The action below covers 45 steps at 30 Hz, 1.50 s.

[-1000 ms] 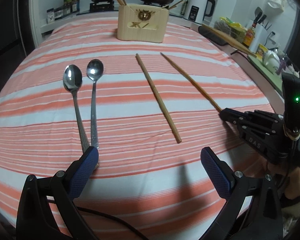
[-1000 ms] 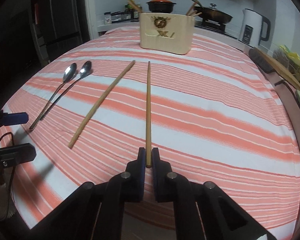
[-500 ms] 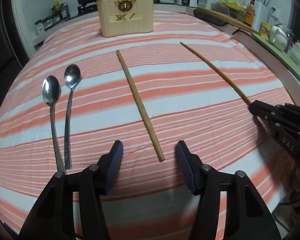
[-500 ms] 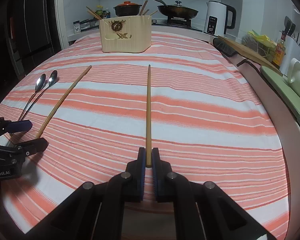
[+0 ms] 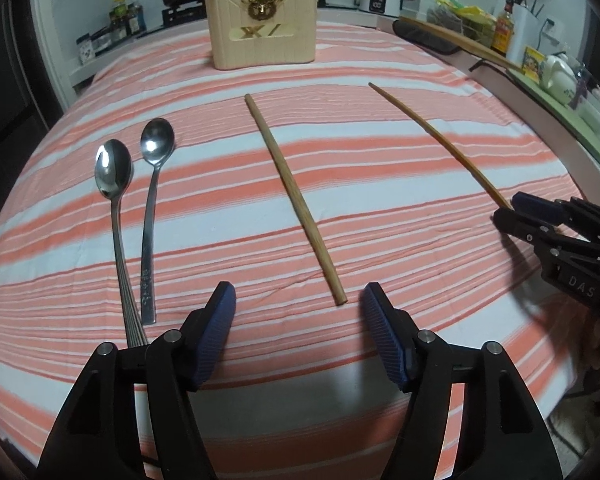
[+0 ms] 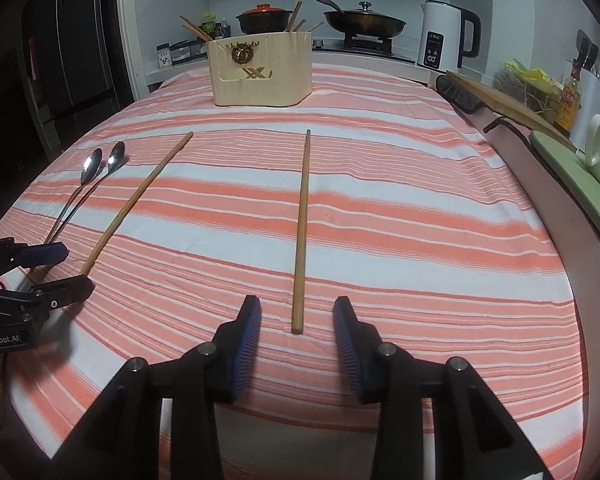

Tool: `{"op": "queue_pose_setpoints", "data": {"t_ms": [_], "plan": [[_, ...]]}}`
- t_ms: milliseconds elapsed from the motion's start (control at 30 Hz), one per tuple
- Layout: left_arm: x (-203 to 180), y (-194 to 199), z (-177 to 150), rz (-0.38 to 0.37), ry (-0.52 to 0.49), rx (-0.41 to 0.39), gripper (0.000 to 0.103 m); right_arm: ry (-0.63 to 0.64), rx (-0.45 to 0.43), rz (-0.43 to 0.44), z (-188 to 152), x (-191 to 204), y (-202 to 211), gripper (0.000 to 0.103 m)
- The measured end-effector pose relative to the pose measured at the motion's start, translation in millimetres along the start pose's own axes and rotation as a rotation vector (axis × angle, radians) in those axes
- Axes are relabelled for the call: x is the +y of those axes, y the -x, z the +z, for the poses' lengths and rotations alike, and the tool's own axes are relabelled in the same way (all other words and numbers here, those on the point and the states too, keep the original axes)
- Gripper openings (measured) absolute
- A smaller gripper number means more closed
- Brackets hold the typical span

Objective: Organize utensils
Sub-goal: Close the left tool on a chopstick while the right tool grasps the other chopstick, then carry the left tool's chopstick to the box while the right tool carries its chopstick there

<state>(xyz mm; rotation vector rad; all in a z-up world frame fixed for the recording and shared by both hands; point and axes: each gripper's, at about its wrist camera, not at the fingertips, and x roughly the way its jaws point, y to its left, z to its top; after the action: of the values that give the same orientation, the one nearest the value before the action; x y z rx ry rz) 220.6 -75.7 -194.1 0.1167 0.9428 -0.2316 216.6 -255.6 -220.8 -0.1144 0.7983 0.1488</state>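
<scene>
Released half a second ago, the right chopstick (image 6: pixel 301 232) now lies free between the parted pads of the right gripper (image 6: pixel 297 334). Left gripper (image 5: pixel 298 320) gapes, holding nothing, at the near end of the left chopstick (image 5: pixel 292 196). Two chopsticks and two spoons (image 5: pixel 134 216) lie on the striped tablecloth (image 5: pixel 400 208); the wooden utensil holder (image 5: pixel 262 30), marked "X", stands at the table's far edge.

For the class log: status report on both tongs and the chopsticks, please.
Left tongs open, right tongs open. Left chopstick and right chopstick flat on tablecloth, ungripped. Path to utensil holder unobstructed.
</scene>
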Motion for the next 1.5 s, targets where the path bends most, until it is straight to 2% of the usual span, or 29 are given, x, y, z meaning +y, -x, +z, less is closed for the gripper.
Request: {"op": "queue_pose_setpoints", "data": {"t_ms": [33, 67, 100, 133, 167, 200, 233, 267, 367, 633, 1000, 1233, 1500], "plan": [[-2, 0, 1, -0.003, -0.001, -0.004, 0.061, 0.007, 0.0, -0.003, 0, 1, 0, 0.04], [-4, 0, 1, -0.007, -0.005, -0.008, 0.052, 0.013, 0.001, -0.005, 1, 2, -1, 0.041], [-7, 1, 1, -0.011, -0.015, -0.013, 0.038, 0.018, 0.001, -0.01, 1, 3, -2, 0.04], [-11, 2, 1, -0.015, -0.029, -0.02, 0.028, 0.021, 0.0, -0.011, 2, 4, -2, 0.038], [-14, 3, 1, -0.017, -0.041, -0.025, 0.006, 0.022, -0.004, -0.014, 2, 5, -2, 0.031], [-16, 3, 1, -0.008, -0.047, -0.026, 0.005, 0.02, -0.006, -0.018, 4, 5, -3, 0.012], [-14, 4, 2, -0.013, -0.037, -0.026, 0.004, 0.013, -0.004, -0.019, 4, 4, -4, 0.007], [-11, 6, 4, -0.027, -0.019, -0.026, 0.002, 0.001, -0.003, -0.014, 6, 2, -3, 0.006], [-1, 21, 13, -0.022, -0.005, -0.068, 0.002, -0.003, -0.017, -0.015, 11, -1, 4, 0.006], [31, 75, 45, -0.042, 0.051, -0.19, 0.002, 0.003, -0.141, -0.01, 45, -5, 56, 0.006], [44, 140, 78, -0.094, 0.05, -0.351, 0.002, 0.011, -0.31, 0.043, 88, 2, 123, 0.006], [47, 162, 89, -0.129, 0.055, -0.405, 0.002, -0.003, -0.362, 0.087, 104, 2, 146, 0.006], [47, 174, 94, -0.162, 0.063, -0.433, 0.002, 0.004, -0.391, 0.123, 114, 9, 160, 0.006]]}}
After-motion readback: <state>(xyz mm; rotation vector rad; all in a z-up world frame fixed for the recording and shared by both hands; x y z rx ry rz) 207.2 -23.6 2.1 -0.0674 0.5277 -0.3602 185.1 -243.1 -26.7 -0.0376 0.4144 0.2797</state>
